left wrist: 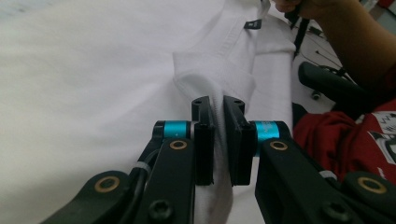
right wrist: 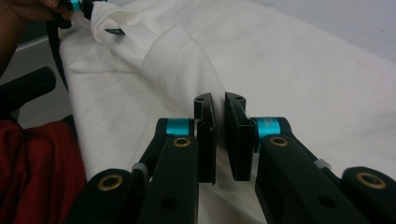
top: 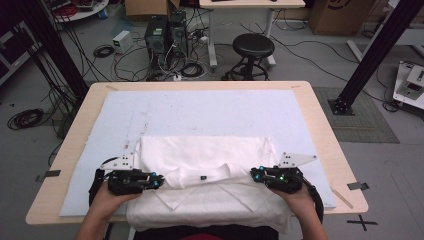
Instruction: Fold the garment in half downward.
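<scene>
Two tongs [top: 159, 181] [top: 254, 174] — left pinching the white shirt [top: 200, 160]; right nearly closed, holding nothing.

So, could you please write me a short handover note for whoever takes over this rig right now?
Left gripper: shut on a pinched fold of the white shirt near its collar.
Right gripper: jaws close together with a narrow gap over the shirt; whether they pinch cloth cannot be told.
The shirt lies on the pale mat, partly folded, its near edge hanging over the table's front.
Done: the shirt looks partly folded.
Left: probably finish the fold, then release.
</scene>
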{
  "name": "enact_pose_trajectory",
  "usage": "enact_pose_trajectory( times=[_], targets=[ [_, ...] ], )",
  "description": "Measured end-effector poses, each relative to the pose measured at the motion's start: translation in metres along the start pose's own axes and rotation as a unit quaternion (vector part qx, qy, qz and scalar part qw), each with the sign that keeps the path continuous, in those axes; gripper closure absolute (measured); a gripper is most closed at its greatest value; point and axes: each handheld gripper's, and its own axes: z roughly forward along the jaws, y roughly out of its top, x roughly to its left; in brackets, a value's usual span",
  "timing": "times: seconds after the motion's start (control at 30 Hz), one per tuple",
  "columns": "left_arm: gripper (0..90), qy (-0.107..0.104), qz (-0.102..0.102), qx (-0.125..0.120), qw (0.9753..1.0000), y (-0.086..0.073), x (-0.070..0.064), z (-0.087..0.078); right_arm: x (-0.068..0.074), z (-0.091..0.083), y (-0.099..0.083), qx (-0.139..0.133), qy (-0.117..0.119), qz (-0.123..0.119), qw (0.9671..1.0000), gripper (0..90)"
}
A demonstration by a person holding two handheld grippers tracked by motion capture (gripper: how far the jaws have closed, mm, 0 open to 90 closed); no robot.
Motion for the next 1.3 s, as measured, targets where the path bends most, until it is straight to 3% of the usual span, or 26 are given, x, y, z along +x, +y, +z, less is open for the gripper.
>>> enact_pose_trajectory(
  times=[0.13, 0.17, 0.23, 0.37, 0.53, 0.6, 0.7, 0.9, 1.0, 1.13, 1.3],
  targets=[
    [81.8, -0.018, -0.013, 0.002, 0.9998, -0.009, 0.000, 0.000, 0.013, -0.002, -0.010, 0.007, 0.010, 0.000, 0.9999, 82.0],
    [77.6, -0.015, -0.013, 0.000, 0.9998, -0.009, 0.000, -0.001, 0.015, -0.003, -0.011, 0.001, 0.009, -0.002, 1.0000, 74.7],
    [61.2, -0.011, -0.028, -0.007, 0.9995, -0.009, 0.002, -0.002, 0.017, -0.006, -0.011, -0.008, 0.003, 0.006, 0.9999, 73.5],
    [46.4, 0.016, -0.043, -0.042, 0.9980, -0.004, 0.008, -0.008, 0.008, -0.015, -0.009, -0.025, -0.024, 0.017, 0.9993, 68.4],
    [39.7, 0.070, -0.046, -0.067, 0.9943, 0.005, 0.017, -0.019, -0.013, -0.023, -0.005, -0.034, -0.067, 0.039, 0.9964, 66.8],
    [37.4, 0.097, -0.050, -0.069, 0.9917, 0.008, 0.023, -0.022, -0.024, -0.021, -0.005, -0.028, -0.097, 0.060, 0.9930, 66.7],
    [37.0, 0.137, -0.056, -0.069, 0.9865, 0.012, 0.035, -0.025, -0.040, -0.017, -0.004, -0.020, -0.121, 0.079, 0.9892, 63.9],
    [32.6, 0.199, -0.079, -0.049, 0.9756, 0.014, 0.059, -0.026, -0.072, -0.009, 0.001, -0.002, -0.165, 0.096, 0.9815, 59.1],
    [32.4, 0.211, -0.087, -0.049, 0.9723, 0.018, 0.070, -0.026, -0.086, -0.004, 0.007, 0.015, -0.179, 0.113, 0.9772, 56.0],
    [31.1, 0.223, -0.097, -0.029, 0.9695, 0.023, 0.084, -0.025, -0.100, 0.004, 0.018, 0.022, -0.185, 0.112, 0.9760, 54.6],
    [30.1, 0.243, -0.109, -0.021, 0.9636, 0.024, 0.095, -0.022, -0.111, 0.013, 0.026, 0.034, -0.186, 0.109, 0.9758, 52.0]
  ],
)
